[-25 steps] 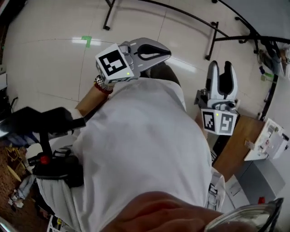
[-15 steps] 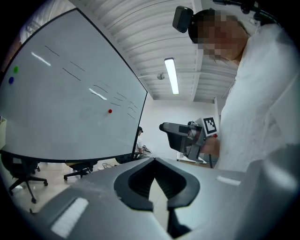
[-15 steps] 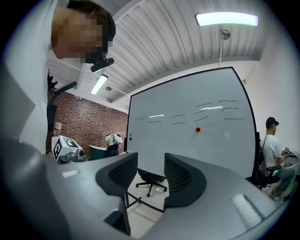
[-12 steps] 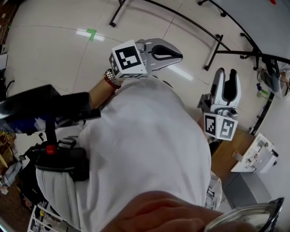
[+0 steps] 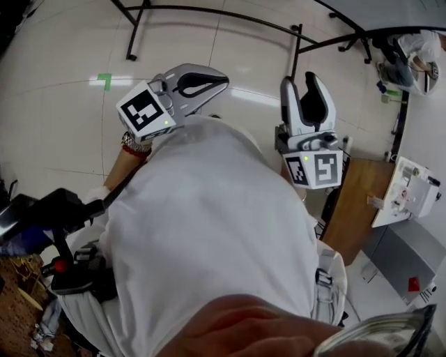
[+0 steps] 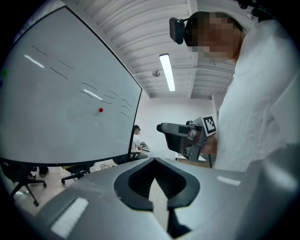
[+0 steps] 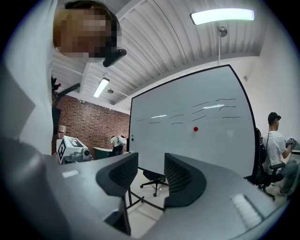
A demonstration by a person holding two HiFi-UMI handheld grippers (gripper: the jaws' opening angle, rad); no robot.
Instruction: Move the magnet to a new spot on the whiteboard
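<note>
The magnet (image 7: 195,129) is a small red disc stuck on the upright whiteboard (image 7: 206,150), far ahead of both grippers. The left gripper view shows the magnet (image 6: 101,110) on the whiteboard (image 6: 51,122) too. My left gripper (image 5: 224,77) is held out at chest height, shut, its tips (image 6: 153,161) touching with nothing in them. My right gripper (image 5: 307,81) points forward beside it. Its jaws (image 7: 151,161) are closing, with a clear gap and nothing between them. The right gripper (image 6: 180,136) also shows in the left gripper view.
The whiteboard's black stand legs (image 5: 209,10) cross the tiled floor ahead. A wooden desk (image 5: 359,216) with a white device (image 5: 408,202) stands at my right. An office chair (image 7: 152,180) sits under the board. A seated person (image 7: 276,145) is off to the right.
The head view has swung, so both grippers sit further left and the right one higher in it. The right gripper's jaws have drawn closer together. The left stays shut.
</note>
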